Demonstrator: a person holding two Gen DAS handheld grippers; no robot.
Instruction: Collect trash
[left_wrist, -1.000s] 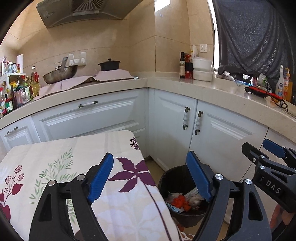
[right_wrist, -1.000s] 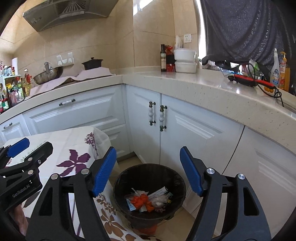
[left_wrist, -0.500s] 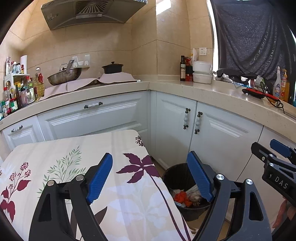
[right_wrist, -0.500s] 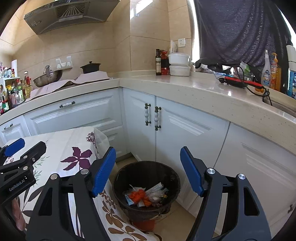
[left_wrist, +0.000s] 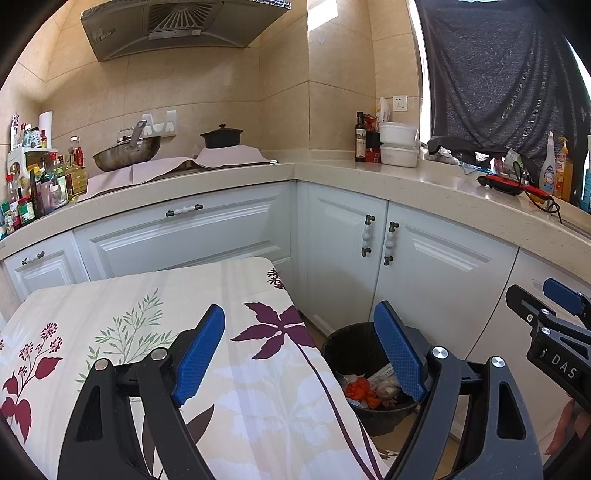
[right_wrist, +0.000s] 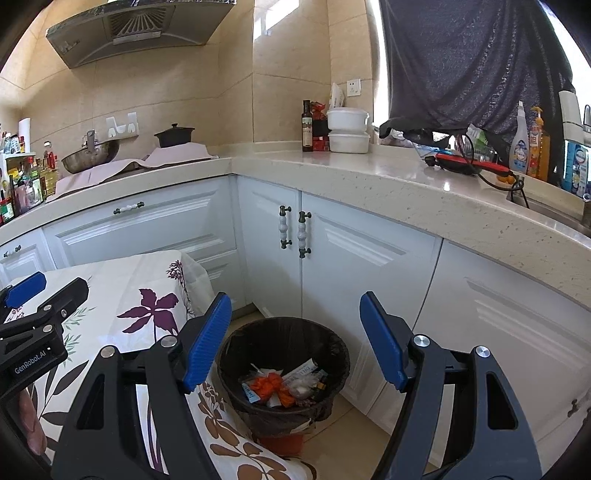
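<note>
In the left wrist view, the surface (left_wrist: 110, 314) with a flowered cloth fills the lower left of the frame. Above it, at the far left edge, many small bottles (left_wrist: 33, 192) stand close together; I cannot count them exactly. On the stove area in the upper left there is one metal wok (left_wrist: 125, 155) and, to its right, one black pot (left_wrist: 221, 136) with its lid on. Near the upper centre one dark bottle (left_wrist: 360, 138) stands beside two white containers (left_wrist: 398, 146), one stacked on the other.

The left gripper (left_wrist: 299, 352) is at the bottom centre of this frame; its two blue jaws are wide apart and hold nothing. To the lower right of it stands one black trash bin (left_wrist: 340, 343) on the floor, just beside the corner of the surface. Inside the bin lies the trash (left_wrist: 360, 387): one orange piece and some white and printed wrappers.

In the right wrist view, the same bin (right_wrist: 284, 332) is at the lower centre, between the two blue pads. The right gripper (right_wrist: 295, 345) also has its two jaws apart and empty. The white cabinet doors behind the bin carry two upright handles (right_wrist: 293, 232). At the right of the frame one red tool (right_wrist: 469, 164) with a black cable lies on the counter.
</note>
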